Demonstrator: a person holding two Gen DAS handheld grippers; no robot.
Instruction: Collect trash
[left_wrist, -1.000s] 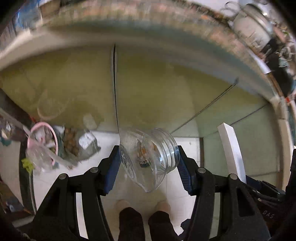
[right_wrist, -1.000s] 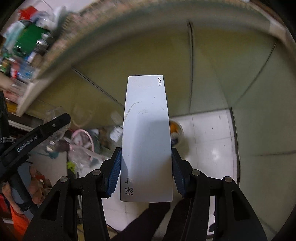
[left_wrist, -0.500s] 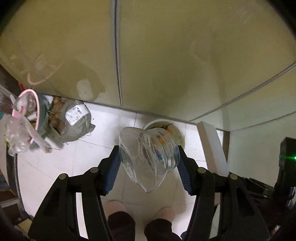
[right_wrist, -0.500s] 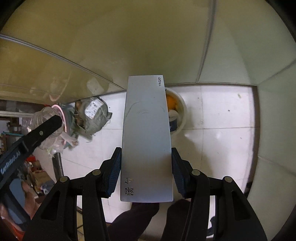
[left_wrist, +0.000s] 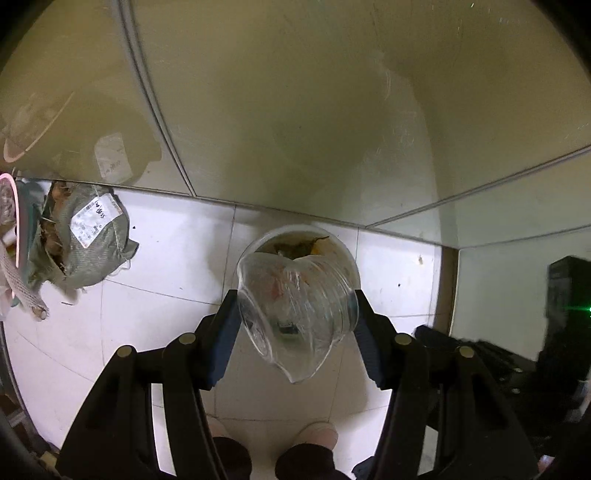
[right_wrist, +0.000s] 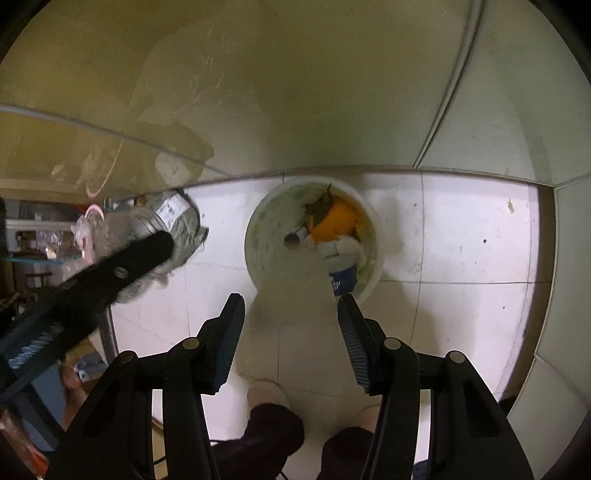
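Left gripper (left_wrist: 295, 295): pointed steeply down, blue pads pinching a crumpled clear plastic cup (left_wrist: 295, 314) from both sides, cup lying sideways with its ribbed end to the right and its wide mouth to the lower left. Directly beneath the cup, a white bucket (left_wrist: 258, 243) on the tiled floor (left_wrist: 166, 266), set close against the foot of a glossy pale-green wall panel (left_wrist: 295, 110); brown scraps show at its far rim. Left of the bucket, well apart, a grey-green sack (left_wrist: 88, 243) with a white label, slumped against the panel. Person's feet (left_wrist: 317, 432) at the bottom edge. Right gripper (right_wrist: 290, 299): also pointed down, just short of the same bucket; between its pads a pale, smeared shape (right_wrist: 291, 332), possibly a flat white carton, too blurred to tell whether the pads press on it. Bucket contents in the right wrist view: an orange lump (right_wrist: 332, 218), a dark leaf, white wadding, a blue-and-white container (right_wrist: 343, 280) against the near wall. The left gripper with its cup crosses this view's left side, in front of the sack
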